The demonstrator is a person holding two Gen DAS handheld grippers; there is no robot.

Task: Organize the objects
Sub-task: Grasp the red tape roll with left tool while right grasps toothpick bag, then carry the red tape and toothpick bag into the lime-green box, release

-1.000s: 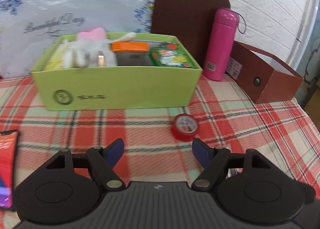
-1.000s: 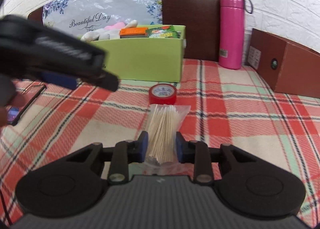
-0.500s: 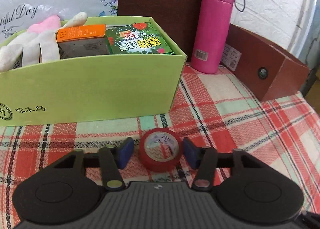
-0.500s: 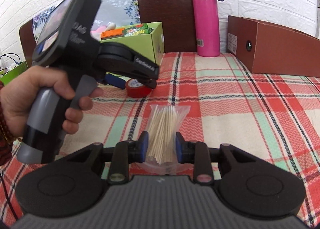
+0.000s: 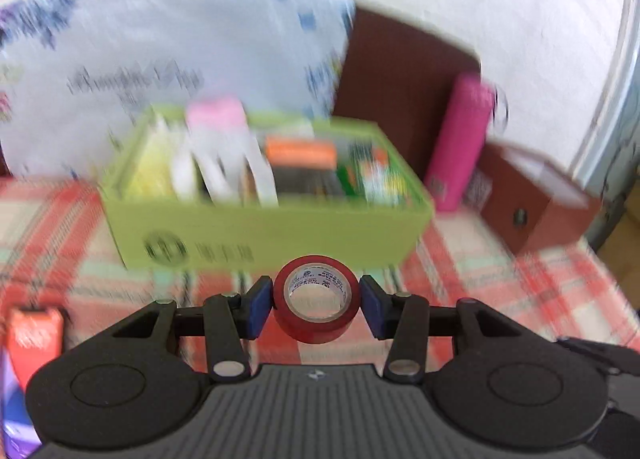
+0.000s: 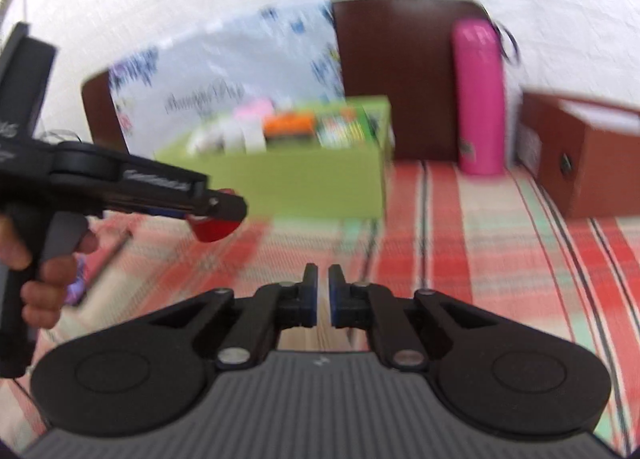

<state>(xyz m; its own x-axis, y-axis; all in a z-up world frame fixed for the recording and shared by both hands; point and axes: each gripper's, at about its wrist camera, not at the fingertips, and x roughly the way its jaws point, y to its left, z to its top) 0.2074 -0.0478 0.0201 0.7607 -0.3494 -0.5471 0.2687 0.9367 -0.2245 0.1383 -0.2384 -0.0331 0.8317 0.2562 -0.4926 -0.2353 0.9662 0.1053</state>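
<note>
The green box point(image 5: 272, 235) is sitting on the checked cloth point(image 6: 500, 259) with its open top facing up, already carrying gloves and small packets, so it looks like the place where loose things are being gathered. Behind the box, a flowered bag point(image 5: 168, 55) is leaning against the wall; to the right of the box a pink flask point(image 5: 460, 143) is standing upright, and further right of the box a brown carton point(image 5: 536, 203) is lying on its side.

In front of the box, the left gripper point(image 5: 317, 305) is holding the red tape roll point(image 5: 317, 305) off the cloth, its blue pads pressing the roll's sides with the hole facing the camera, probably to drop it into the box.

Also in front of the box, the right gripper point(image 6: 322, 295) is closed to a thin slit; whether the toothpick packet is pinched there, I cannot tell, though something pale shows beneath the fingers.
</note>
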